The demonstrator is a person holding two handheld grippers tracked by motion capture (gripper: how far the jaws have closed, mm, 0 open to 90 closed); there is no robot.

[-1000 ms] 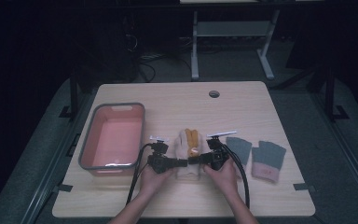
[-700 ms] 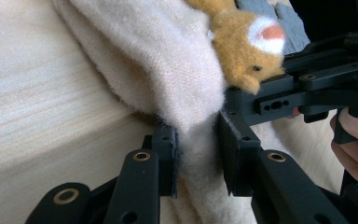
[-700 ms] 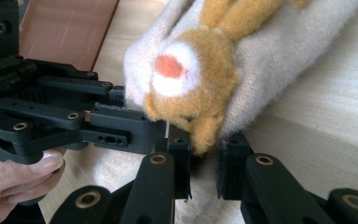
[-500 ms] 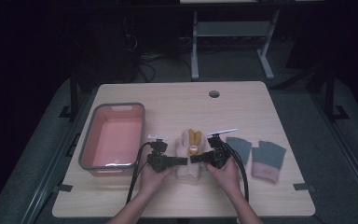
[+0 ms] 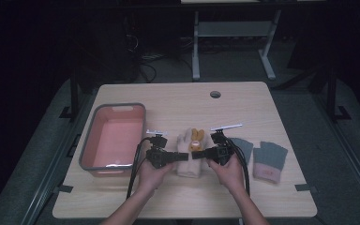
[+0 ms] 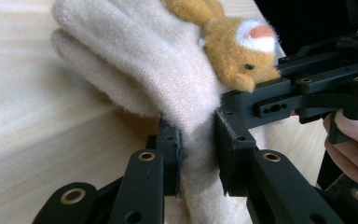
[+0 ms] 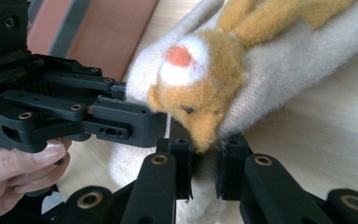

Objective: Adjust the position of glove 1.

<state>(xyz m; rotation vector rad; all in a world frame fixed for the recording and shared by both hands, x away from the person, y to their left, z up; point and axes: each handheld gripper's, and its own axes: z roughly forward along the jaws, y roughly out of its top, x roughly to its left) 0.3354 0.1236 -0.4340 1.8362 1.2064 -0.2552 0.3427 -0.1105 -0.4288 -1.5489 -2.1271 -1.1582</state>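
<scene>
A: Nearest the person, both hands come in over the table's front edge. The left gripper (image 5: pixel 183 157) has its jaws pinched on the cream mitten (image 6: pixel 140 70); in the left gripper view the knit is squeezed flat between the two pads.

B: And the right gripper (image 5: pixel 197 154)?

A: Clamped on the same mitten from the other side, right under the orange bunny patch (image 7: pixel 205 88). Both sets of jaws have just been closing, with the fabric between them.

B: Where does the mitten sit?

A: Mid-table (image 5: pixel 178 211), between the two grippers, with the pink tub (image 5: pixel 113 139) off to its left and two grey fingerless gloves (image 5: pixel 270 160) to its right.

B: What might go wrong?

A: My guess: each grip catches only a thin fold near the edge. If the hands pull apart, the soft knit could slide out of one pair of pads and the mitten would swing from the other. The right jaws also bite close to the bunny, so a tug could strain the patch. Beyond, the table's far half holds just a cable hole (image 5: pixel 215 94).
</scene>
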